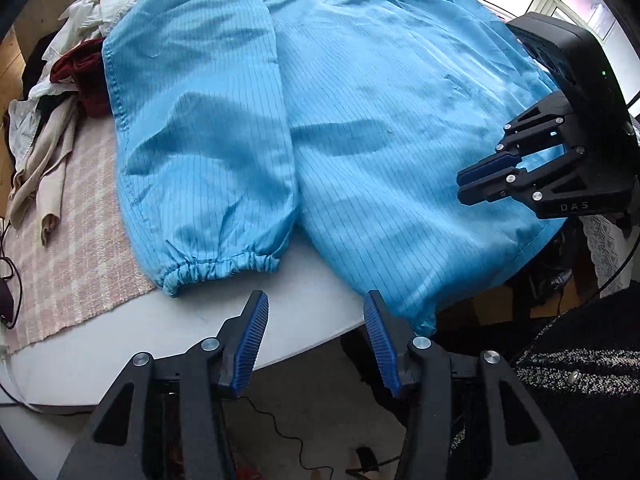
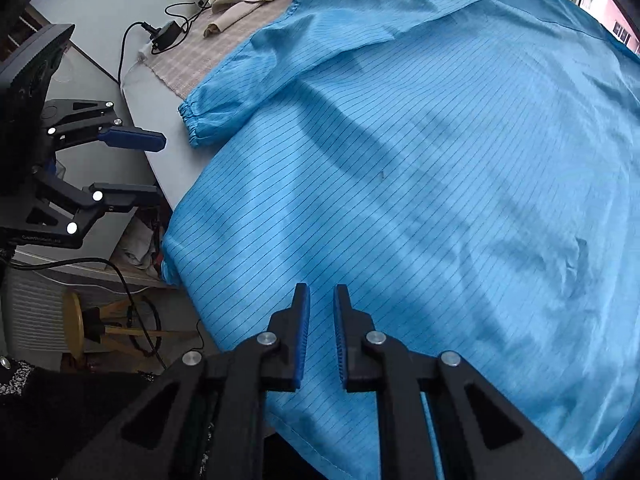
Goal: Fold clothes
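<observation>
On the white tabletop point(image 1: 320, 320) lies the blue garment point(image 1: 400, 120), spread flat, back up, hem hanging over the near edge. Its sleeve point(image 1: 200, 140) is folded alongside the body, its elastic cuff point(image 1: 220, 270) gathered just ahead of the left gripper point(image 1: 316, 320). Left gripper hovers above the table edge, jaws apart, nothing between them. Right gripper point(image 2: 321, 312) sits over the garment's lower right part, jaws nearly together with a narrow gap, no cloth pinched that can be seen. Fabric: thin, smooth, slight sheen, fine dark pinstripes, soft wrinkles. Finger pads point(image 1: 250, 344) are ribbed blue rubber on black frames. Right gripper's body reads "DAS". Pink-white woven cloth point(image 1: 72, 220) under the sleeve; pile of clothes point(image 1: 60, 80) far left.
</observation>
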The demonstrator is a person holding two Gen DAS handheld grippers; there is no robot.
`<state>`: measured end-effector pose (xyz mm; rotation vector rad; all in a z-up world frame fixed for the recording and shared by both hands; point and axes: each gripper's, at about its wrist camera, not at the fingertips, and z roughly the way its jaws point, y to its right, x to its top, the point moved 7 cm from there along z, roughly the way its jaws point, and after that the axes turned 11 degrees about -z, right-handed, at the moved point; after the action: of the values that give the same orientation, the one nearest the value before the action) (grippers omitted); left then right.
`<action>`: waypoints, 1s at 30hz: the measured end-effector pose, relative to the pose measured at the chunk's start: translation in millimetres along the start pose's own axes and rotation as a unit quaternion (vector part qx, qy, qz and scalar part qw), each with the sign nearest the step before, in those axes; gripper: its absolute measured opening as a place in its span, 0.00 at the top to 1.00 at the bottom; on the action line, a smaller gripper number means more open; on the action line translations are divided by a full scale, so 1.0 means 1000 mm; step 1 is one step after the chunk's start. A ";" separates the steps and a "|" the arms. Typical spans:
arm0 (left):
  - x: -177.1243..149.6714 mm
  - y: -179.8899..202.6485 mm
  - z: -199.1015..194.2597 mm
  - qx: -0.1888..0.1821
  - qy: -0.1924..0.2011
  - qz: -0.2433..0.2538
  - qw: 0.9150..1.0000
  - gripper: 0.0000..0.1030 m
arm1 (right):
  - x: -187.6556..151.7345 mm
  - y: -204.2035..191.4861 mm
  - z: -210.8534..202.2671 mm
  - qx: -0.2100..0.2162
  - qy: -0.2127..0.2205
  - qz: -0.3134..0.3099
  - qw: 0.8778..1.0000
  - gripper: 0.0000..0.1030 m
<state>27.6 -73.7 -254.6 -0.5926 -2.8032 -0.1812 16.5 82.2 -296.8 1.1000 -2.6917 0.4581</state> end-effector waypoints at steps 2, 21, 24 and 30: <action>0.009 -0.011 0.003 0.008 0.004 0.030 1.000 0.51 | -0.003 0.007 -0.005 0.010 0.009 0.026 1.000 0.88; 0.139 -0.103 -0.097 -0.083 0.089 -0.104 0.987 0.96 | 0.005 0.091 -0.072 -0.037 0.081 0.112 0.990 0.87; 0.172 -0.109 -0.159 -0.079 0.144 -0.119 0.979 0.96 | 0.031 0.120 -0.085 -0.053 0.096 0.104 0.989 0.87; 0.196 -0.055 -0.222 -0.096 0.185 -0.100 0.973 0.96 | 0.117 0.191 -0.090 -0.021 0.121 0.100 0.987 0.67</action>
<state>-115.6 -88.8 9.7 -0.2778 -2.4909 -0.5482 -194.9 167.2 -218.2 0.7136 -2.5918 0.5271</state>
